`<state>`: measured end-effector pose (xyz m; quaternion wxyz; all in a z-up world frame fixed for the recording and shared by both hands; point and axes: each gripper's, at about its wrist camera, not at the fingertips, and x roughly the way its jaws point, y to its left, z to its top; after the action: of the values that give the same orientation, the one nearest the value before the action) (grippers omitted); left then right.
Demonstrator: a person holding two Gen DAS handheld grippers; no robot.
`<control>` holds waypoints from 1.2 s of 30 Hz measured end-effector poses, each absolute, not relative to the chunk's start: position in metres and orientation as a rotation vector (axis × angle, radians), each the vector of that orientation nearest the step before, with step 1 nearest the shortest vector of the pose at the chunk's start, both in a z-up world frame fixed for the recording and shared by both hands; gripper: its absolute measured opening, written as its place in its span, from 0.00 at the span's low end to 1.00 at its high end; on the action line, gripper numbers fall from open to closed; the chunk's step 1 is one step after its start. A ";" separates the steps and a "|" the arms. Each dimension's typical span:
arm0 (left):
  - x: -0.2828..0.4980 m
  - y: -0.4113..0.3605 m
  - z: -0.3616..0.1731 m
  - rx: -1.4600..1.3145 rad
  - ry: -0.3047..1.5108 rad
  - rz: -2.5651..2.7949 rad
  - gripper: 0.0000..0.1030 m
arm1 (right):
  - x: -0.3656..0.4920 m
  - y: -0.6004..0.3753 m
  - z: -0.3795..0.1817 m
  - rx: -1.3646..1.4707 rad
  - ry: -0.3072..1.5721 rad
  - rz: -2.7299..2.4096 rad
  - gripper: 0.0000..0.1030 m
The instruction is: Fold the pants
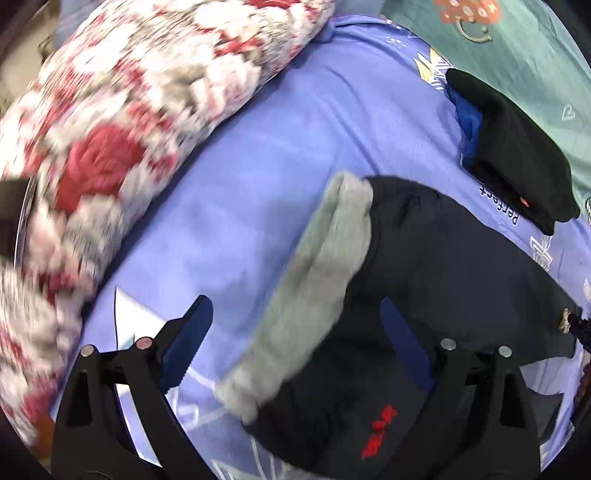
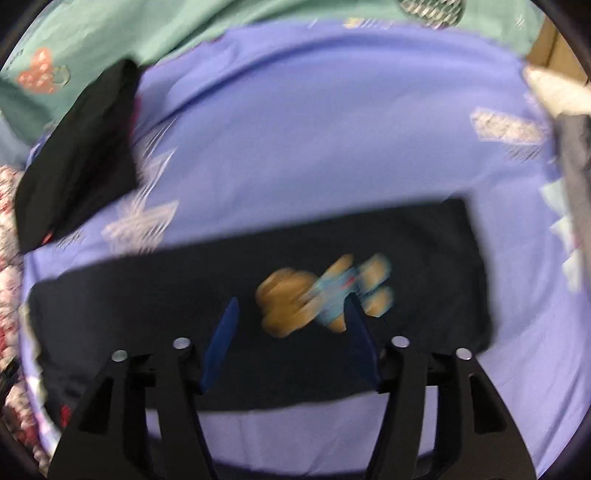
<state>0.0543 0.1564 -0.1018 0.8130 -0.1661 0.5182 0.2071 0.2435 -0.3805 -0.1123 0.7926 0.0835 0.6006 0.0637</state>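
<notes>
Dark navy pants lie on the purple bedsheet, their waist end turned back to show a grey fleece lining and a small red logo. My left gripper hangs over that end, open wide, with the lining and dark cloth lying below and between its blue pads. In the right wrist view the pants stretch as a flat dark band across the sheet, with a blurred bear patch. My right gripper is above the band, open, pads off the cloth.
A red and white floral blanket bulks along the left. A folded black garment over a blue one sits at the back, also seen as the black garment. Green bedding lies beyond; grey cloth hangs at the right.
</notes>
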 end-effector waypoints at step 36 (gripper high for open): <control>0.165 0.192 -0.128 -0.089 1.200 0.355 0.89 | 0.261 -0.200 -0.119 0.157 1.272 0.443 0.61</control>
<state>0.1651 0.1919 -0.1278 0.8097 -0.0416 0.5614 0.1661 0.2607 -0.2002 -0.1191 0.7789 0.0725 0.5883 0.2048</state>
